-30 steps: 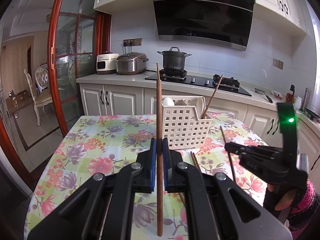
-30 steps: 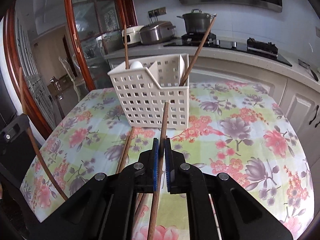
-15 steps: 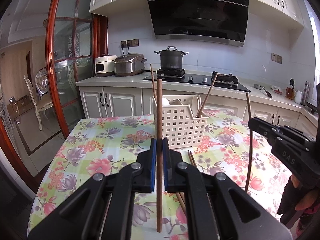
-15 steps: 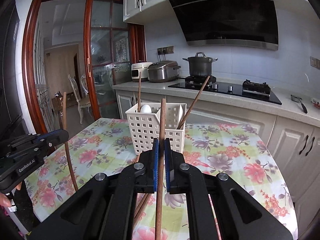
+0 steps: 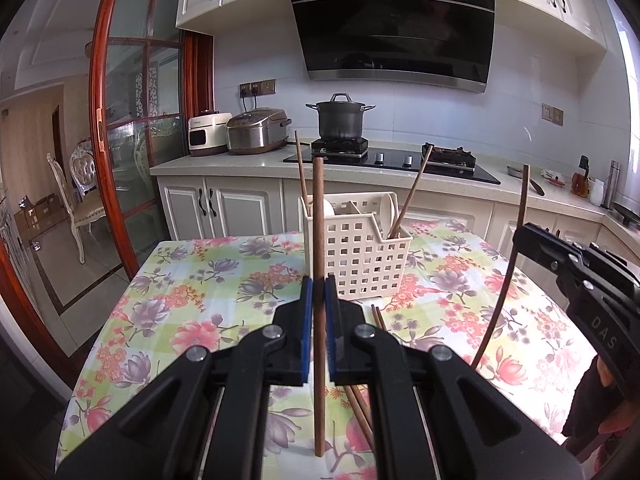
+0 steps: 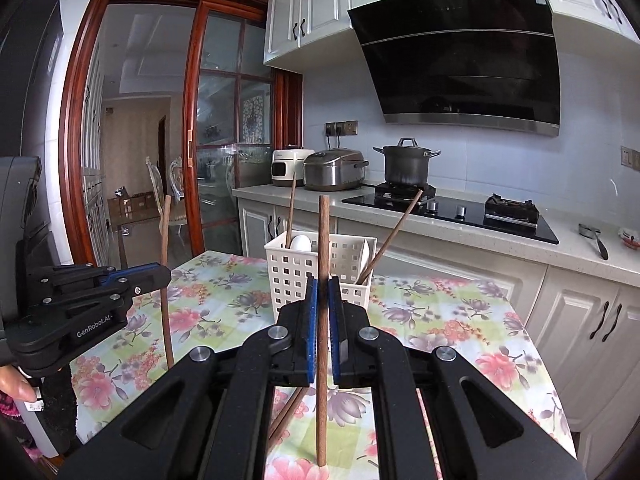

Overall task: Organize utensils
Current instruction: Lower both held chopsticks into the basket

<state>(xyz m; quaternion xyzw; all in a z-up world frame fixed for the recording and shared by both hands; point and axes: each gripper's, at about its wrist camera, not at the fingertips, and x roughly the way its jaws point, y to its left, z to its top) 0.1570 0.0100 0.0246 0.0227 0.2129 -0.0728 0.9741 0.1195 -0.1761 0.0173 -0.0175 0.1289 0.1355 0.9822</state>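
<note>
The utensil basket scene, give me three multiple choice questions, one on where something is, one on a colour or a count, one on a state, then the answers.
1. Where does the white utensil basket stand?
A. on the floral tablecloth
B. on the stove
C. on a chair

2. How many chopsticks stand in the basket?
A. none
B. two
C. five

3. What is the left tool doing?
A. open, empty
B. shut on a spoon
C. shut on an upright chopstick

Answers:
1. A, the basket sits on the floral tablecloth, well in front of the stove.
2. B, one stick rises at the basket's left side and another leans out at its right.
3. C, the blue pads clamp the left-hand chopstick, which stands vertical; the right tool likewise grips the right-hand chopstick.
</note>
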